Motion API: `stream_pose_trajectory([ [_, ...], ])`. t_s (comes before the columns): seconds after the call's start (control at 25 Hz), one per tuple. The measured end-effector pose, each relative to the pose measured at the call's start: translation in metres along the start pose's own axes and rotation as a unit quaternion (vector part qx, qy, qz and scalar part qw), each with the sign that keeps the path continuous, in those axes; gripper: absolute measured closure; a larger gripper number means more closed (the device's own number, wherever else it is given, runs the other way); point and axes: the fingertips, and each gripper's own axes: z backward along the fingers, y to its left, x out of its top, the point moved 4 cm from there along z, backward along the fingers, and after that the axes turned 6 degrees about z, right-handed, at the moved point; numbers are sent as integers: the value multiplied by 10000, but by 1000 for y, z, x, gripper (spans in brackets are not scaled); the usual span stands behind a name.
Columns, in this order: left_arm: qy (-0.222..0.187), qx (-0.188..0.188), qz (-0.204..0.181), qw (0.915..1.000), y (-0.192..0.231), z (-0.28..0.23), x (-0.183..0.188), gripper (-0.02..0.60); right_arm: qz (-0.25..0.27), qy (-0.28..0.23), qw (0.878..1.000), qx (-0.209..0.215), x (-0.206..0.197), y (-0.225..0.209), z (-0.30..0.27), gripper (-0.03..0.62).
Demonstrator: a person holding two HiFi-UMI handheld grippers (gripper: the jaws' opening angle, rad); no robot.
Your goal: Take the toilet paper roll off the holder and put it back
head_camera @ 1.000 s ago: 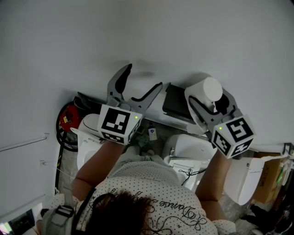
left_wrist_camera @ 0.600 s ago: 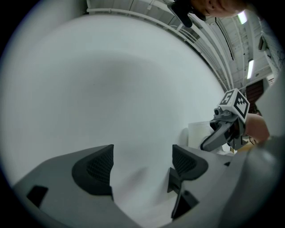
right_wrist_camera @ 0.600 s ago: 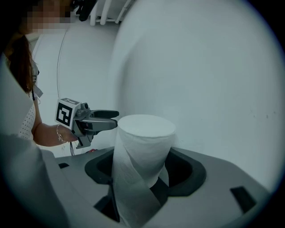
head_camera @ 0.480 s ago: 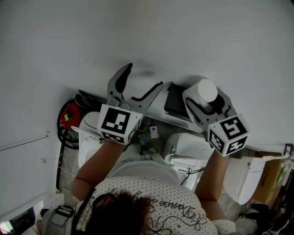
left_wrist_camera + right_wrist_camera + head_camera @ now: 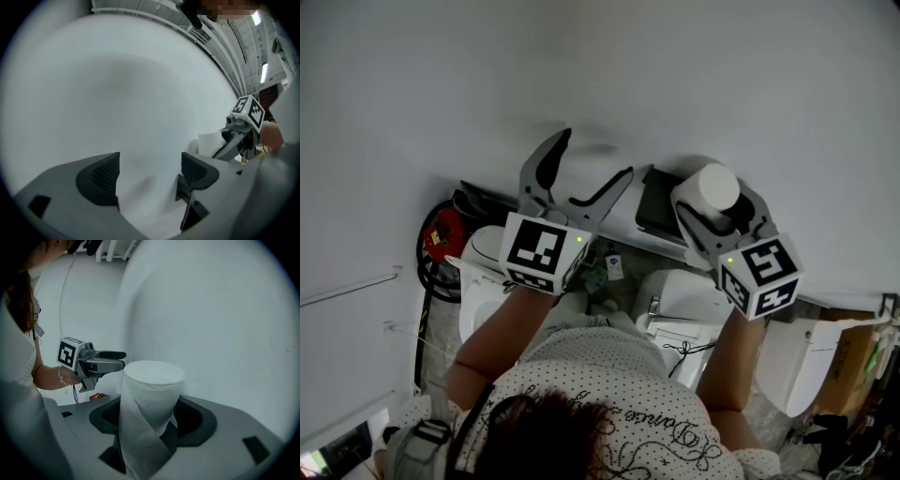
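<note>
A white toilet paper roll (image 5: 713,188) stands upright between the jaws of my right gripper (image 5: 719,204), which is shut on it close to the white wall. In the right gripper view the roll (image 5: 153,394) fills the gap between the pads, and a loose sheet (image 5: 139,451) wraps down its front. To the left, my left gripper (image 5: 592,159) is open and holds nothing; its tips point at the wall. The left gripper view shows the open left gripper (image 5: 149,176) before bare wall, with the roll (image 5: 210,142) at the right. A dark flat box (image 5: 658,205) sits on the wall between the grippers.
Below the grippers are a white toilet (image 5: 686,307), another white toilet (image 5: 480,267) at the left, and a white seat (image 5: 795,364) at the right. A red item with black cable (image 5: 439,240) lies by the wall. The person's dotted shirt (image 5: 600,394) fills the bottom.
My right gripper has shifted a little to the left with the roll in it. The left gripper has stayed where it was.
</note>
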Motion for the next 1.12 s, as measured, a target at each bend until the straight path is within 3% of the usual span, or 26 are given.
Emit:
stream_pose_trajectory([
  [0.72, 9, -15, -12, 10000, -1, 2, 0, 179, 18, 90, 10000, -13, -8, 4, -3, 283],
  [1.12, -6, -71, -1, 10000, -3, 0, 1, 179, 86, 91, 9999, -38, -5, 6, 0, 249],
])
